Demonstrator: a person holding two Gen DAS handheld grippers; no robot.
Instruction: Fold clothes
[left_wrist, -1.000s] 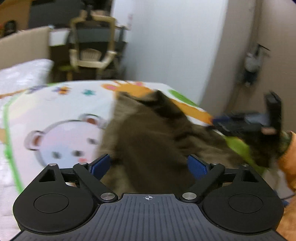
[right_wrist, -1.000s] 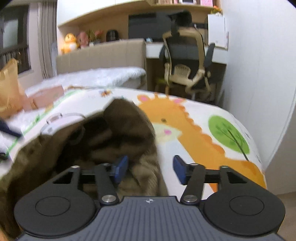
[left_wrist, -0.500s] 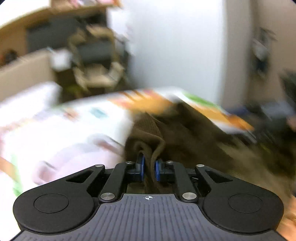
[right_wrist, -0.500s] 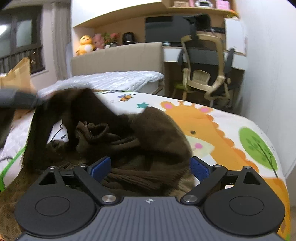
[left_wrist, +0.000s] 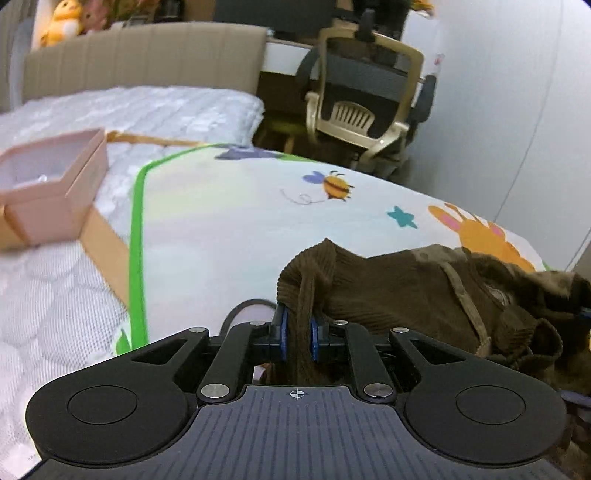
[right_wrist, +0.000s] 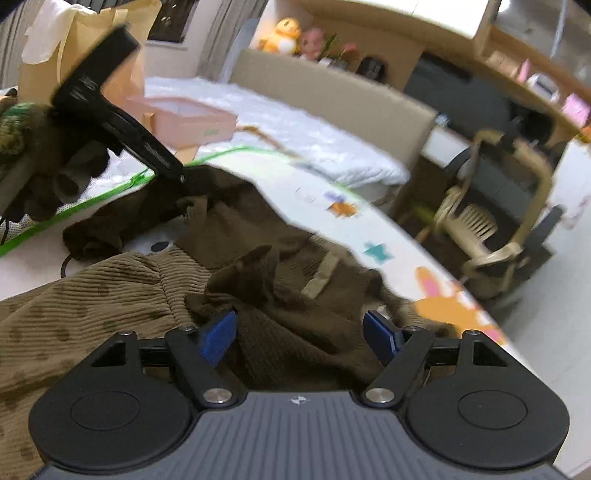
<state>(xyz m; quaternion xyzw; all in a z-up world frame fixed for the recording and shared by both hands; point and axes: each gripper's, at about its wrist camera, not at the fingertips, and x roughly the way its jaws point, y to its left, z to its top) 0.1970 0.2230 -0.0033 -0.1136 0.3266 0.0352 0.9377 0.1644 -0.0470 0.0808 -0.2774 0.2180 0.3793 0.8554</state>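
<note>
A brown corduroy garment (left_wrist: 406, 291) lies crumpled on a cartoon-printed mat (left_wrist: 229, 221) over the bed. My left gripper (left_wrist: 297, 338) is shut on a bunched edge of the garment and holds it up. In the right wrist view the same garment (right_wrist: 258, 258) spreads under my right gripper (right_wrist: 301, 334), which is open with its blue pads either side of a fold, holding nothing. The left gripper (right_wrist: 177, 173) shows there at upper left, clamped on the garment's far edge.
A pink open box (left_wrist: 51, 184) sits on the white quilt (left_wrist: 55, 314) to the left. A beige headboard (left_wrist: 140, 62) and an office chair (left_wrist: 362, 107) stand behind the bed. A white wall (left_wrist: 498, 110) is at right. A paper bag (right_wrist: 85, 55) stands at far left.
My left gripper closed on the garment's edge and swung left, pulling the cloth with it. My right gripper stayed open and moved down over the garment.
</note>
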